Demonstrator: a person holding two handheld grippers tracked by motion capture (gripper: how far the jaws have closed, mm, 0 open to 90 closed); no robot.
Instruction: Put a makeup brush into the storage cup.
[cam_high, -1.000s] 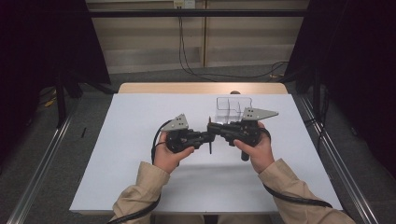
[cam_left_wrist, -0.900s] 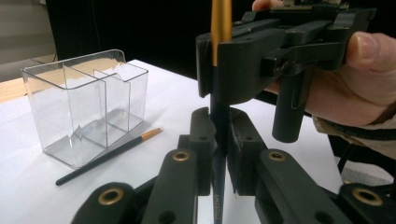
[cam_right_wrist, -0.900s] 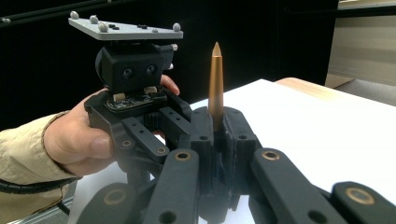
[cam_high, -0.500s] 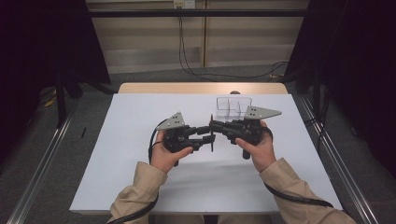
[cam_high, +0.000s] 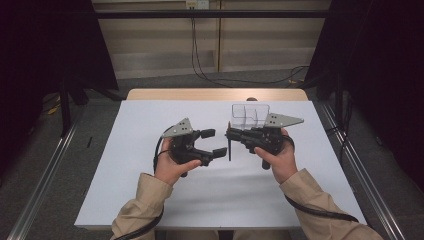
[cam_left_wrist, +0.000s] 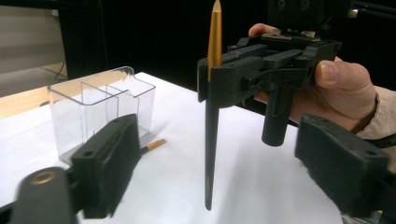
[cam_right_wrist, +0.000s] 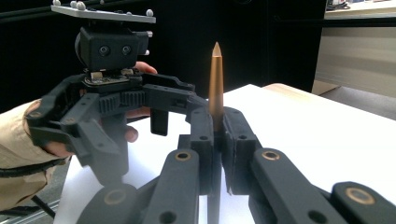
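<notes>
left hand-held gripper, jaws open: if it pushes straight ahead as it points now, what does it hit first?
Most likely the upright brush clamped in the right hand-held gripper. It stands between the left hand-held gripper's open jaws, just ahead. The clear organizer sits off to one side; depth is uncertain.

On the tabletop the clear divided container stands toward the far side, right of the middle. Just before it is the right gripper, which holds a brush upright, its lower end close above the tabletop. The left gripper is to the left of the brush, just beside it, with the jaws on either side of it but apart from it. A second brush lies on the tabletop beside the container.
</notes>
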